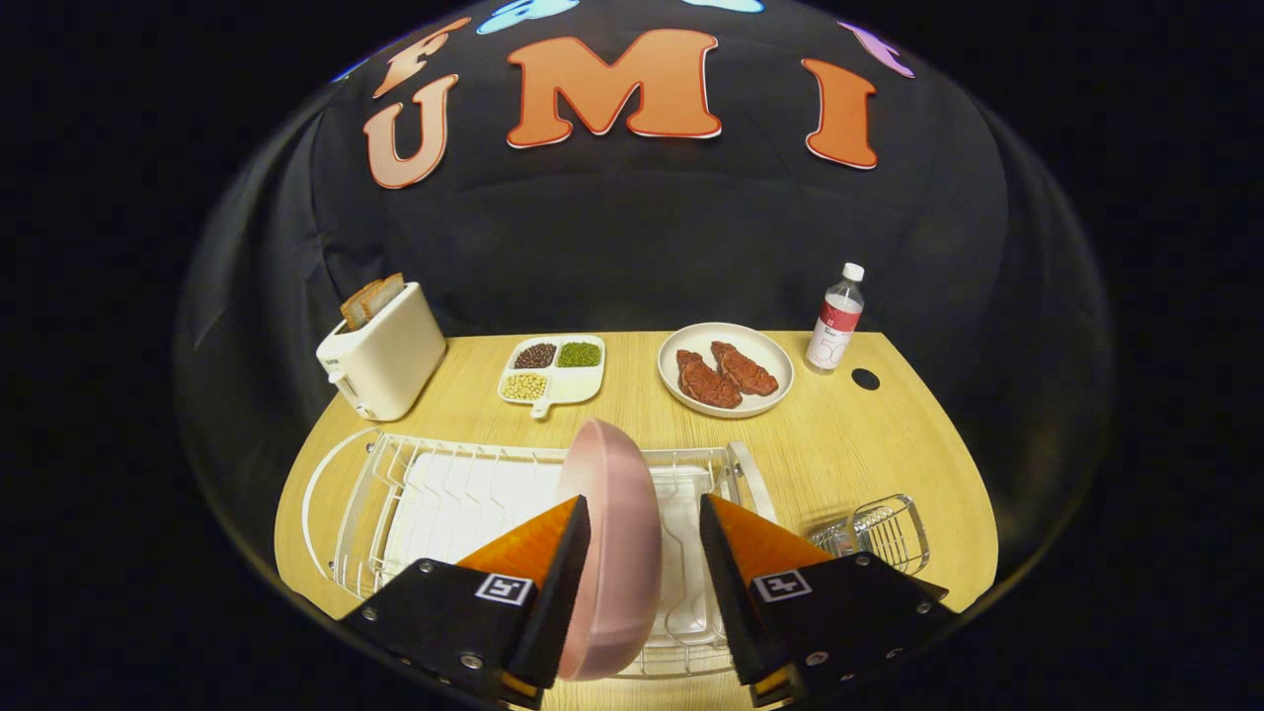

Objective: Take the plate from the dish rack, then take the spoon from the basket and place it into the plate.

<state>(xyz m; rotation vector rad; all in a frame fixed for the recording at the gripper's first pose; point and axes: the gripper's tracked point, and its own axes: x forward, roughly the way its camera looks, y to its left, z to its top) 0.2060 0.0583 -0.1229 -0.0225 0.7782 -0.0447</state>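
A pink plate (614,494) stands on its edge in the white wire dish rack (434,494) on the wooden table (849,444). My gripper (643,502) is open and straddles the plate. The left finger lies against the plate's back. A gap shows between the right finger and the plate's hollow face. A small wire basket (879,533) sits to the right of the rack, just beyond the right finger. I cannot make out the spoon inside it.
Beyond the rack are a white toaster (383,360) with bread slices, a divided dish of beans (551,370), a white plate with two pieces of meat (726,370) and a water bottle (835,318). A round hole (865,379) is in the tabletop by the bottle.
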